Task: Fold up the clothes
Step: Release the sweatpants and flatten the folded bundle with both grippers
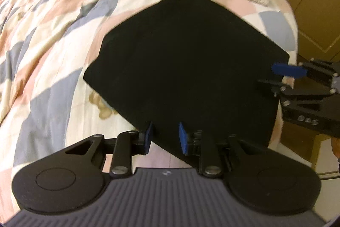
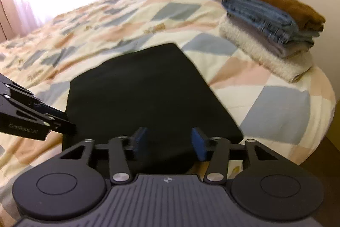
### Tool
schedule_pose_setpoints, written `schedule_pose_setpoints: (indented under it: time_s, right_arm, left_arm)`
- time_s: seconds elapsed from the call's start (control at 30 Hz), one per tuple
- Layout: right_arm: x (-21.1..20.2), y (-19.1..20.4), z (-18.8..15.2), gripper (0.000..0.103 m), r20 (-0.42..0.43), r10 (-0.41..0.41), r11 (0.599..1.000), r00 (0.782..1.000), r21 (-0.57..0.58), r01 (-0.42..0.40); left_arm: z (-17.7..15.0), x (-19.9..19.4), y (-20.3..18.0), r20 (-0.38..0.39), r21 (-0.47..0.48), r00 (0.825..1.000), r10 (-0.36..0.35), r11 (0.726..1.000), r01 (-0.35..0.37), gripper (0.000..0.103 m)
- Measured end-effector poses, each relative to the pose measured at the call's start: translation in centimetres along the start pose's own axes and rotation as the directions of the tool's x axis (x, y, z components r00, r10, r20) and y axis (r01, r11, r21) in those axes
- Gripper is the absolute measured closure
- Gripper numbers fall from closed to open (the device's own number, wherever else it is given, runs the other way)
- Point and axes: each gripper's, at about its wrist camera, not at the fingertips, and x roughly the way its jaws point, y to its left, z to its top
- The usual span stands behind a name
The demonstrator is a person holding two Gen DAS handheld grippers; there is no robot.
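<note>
Two hand-held grippers hover at the near edge of a folded black garment (image 2: pixel 146 95) lying flat on a bed's patchwork quilt (image 2: pixel 265 103) in pastel pink, blue and cream. The right gripper (image 2: pixel 170 145) has its blue pads (image 2: pixel 199 146) set well apart over the cloth's front edge, nothing pinched between them. The left gripper (image 1: pixel 165 136) holds its pads (image 1: pixel 182 137) closer together, a narrow gap showing, at the garment's near corner (whether a pad touches the fabric cannot be told from here, but nothing is clamped). The garment forms a rough rectangle close to the bed's edge, its long axis running away from the grippers toward the middle of the bed, one far corner pointing at the window. Beyond it, near the wall, sits a stack of folded clothes (image 2: pixel 272 20): brown on top, blue denim, grey, and a cream fleecy piece at the bottom
</note>
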Motion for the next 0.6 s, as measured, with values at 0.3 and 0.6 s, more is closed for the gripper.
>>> schedule_pose_setpoints:
  time_s: [0.3, 0.6]
  right_arm:
    - [1.2, 1.3, -0.2, 0.061, -0.019, -0.040, 0.999, 0.999, 0.029, 0.041]
    - [-0.9, 2.9, 1.1, 0.060, -0.057, -0.088, 0.992, 0.994, 0.085, 0.093]
  left_arm:
    - [-0.5, 0.2, 0.3, 0.027, 0.007, 1.000, -0.005, 1.000, 0.005, 0.079]
    - [-1.8, -3.2, 1.9, 0.004, 0.004, 1.000, 0.012, 1.000, -0.012, 0.077]
